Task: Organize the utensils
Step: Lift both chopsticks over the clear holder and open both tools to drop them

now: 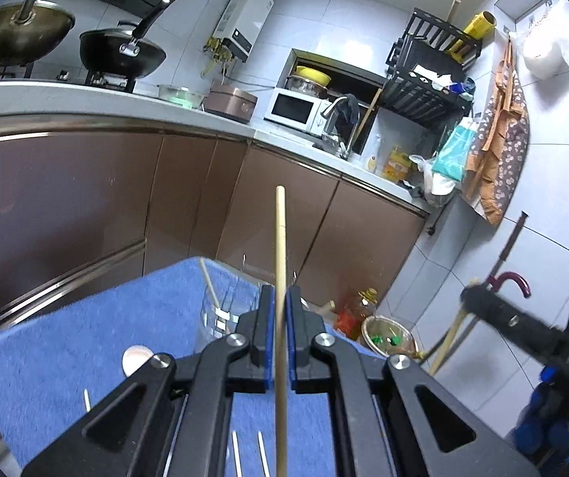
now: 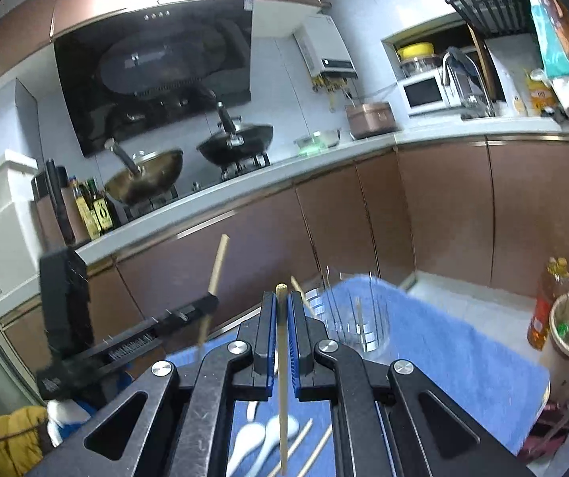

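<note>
Small tiled kitchen, brown cabinets all along the counter.

Pale wall tiles throw back the light, a black range hood hangs over two woks on the stove, and a white microwave sits in a wall niche (jars stacked on top). Brown cabinet doors run under the white counter; a black rack hangs over the sink corner, above a pale tiled floor.

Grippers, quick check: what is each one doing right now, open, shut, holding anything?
Left gripper: shut on a wooden chopstick, held upright.
Right gripper: shut on another chopstick, its tip just past the pads.
</note>
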### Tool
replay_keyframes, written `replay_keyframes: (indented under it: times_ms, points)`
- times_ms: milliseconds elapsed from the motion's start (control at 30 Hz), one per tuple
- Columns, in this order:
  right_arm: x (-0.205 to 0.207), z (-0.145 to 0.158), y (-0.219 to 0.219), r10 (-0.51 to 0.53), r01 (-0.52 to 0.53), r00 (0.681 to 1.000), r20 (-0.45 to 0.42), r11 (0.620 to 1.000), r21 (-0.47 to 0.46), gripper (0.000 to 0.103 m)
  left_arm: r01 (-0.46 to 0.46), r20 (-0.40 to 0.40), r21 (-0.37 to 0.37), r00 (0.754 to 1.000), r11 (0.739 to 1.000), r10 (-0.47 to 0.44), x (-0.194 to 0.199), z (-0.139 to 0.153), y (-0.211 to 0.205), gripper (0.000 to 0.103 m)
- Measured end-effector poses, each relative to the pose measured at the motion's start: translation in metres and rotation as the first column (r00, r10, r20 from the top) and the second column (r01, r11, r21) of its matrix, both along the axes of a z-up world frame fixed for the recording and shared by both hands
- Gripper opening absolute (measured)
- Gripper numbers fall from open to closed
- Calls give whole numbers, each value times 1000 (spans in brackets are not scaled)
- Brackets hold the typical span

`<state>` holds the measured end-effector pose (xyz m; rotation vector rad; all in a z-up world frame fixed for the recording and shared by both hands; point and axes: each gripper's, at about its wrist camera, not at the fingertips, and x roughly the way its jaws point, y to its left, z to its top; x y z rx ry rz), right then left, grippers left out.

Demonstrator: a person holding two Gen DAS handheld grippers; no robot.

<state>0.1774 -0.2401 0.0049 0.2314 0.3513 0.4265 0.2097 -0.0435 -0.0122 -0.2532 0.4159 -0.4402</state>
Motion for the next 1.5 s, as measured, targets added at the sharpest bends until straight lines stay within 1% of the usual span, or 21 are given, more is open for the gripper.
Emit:
replay_keyframes:
  times_ms: [67, 233, 367, 467, 567, 667, 800, 900, 967, 1033, 1067, 1100, 1133, 1167, 1200, 1333, 1433, 1500]
  points:
    - [11, 8, 1, 3, -3, 1000, 24, 1000, 2, 6, -9, 21, 7, 1000, 1000, 9, 15, 5, -6, 5]
    - [44, 28, 0, -6, 5, 996, 87, 1000, 10, 6, -31, 68, -8, 997, 999, 31, 49, 17, -15, 5]
    - [70, 37, -2, -35, 33, 989, 145, 999, 15, 6, -90, 114, -23, 989, 996, 92, 79, 25, -23, 5]
    - [89, 38, -5, -61, 59, 982, 179, 998, 14, 6, -126, 126, -47, 983, 991, 131, 104, 25, -31, 5]
    - [107, 32, -5, -102, 108, 973, 209, 994, -16, 6, -179, 144, -44, 972, 983, 183, 126, 19, -39, 5]
    - [125, 19, -5, -126, 135, 971, 206, 990, -33, 6, -241, 144, -32, 959, 970, 244, 149, 3, -49, 5]
    - [141, -5, -2, -157, 172, 968, 197, 983, -62, 6, -264, 125, -45, 955, 963, 268, 170, -18, -57, 5]
    - [150, -24, 0, -173, 190, 969, 176, 978, -82, 6, -289, 141, -41, 946, 957, 292, 174, -33, -63, 5]
    - [154, -37, 0, -179, 193, 973, 148, 977, -86, 6, -285, 141, -40, 947, 958, 287, 174, -44, -66, 5]
    - [155, -49, 1, -191, 205, 973, 131, 974, -100, 6, -303, 156, -21, 940, 953, 303, 169, -54, -68, 7]
    - [154, -53, 2, -195, 208, 973, 122, 972, -108, 6, -306, 159, -15, 939, 952, 304, 167, -57, -67, 11]
    - [152, -57, 2, -194, 207, 975, 110, 972, -113, 9, -302, 154, -15, 941, 953, 300, 164, -59, -66, 23]
    - [152, -58, 1, -195, 207, 975, 102, 971, -116, 12, -292, 145, -19, 945, 956, 292, 162, -61, -63, 29]
    - [150, -59, 1, -199, 209, 976, 93, 970, -122, 18, -284, 144, -22, 948, 958, 285, 159, -60, -61, 32]
    - [147, -59, 0, -202, 212, 975, 89, 969, -123, 23, -282, 151, -13, 948, 959, 280, 153, -58, -60, 32]
    - [130, -54, -5, -212, 220, 974, 84, 969, -114, 24, -279, 164, 16, 948, 960, 273, 130, -46, -49, 35]
    - [111, -44, -11, -223, 230, 971, 85, 969, -93, 25, -279, 165, 34, 949, 960, 270, 108, -34, -38, 42]
    - [96, -36, -13, -230, 239, 969, 91, 967, -93, 25, -287, 165, 66, 948, 956, 273, 91, -26, -31, 47]
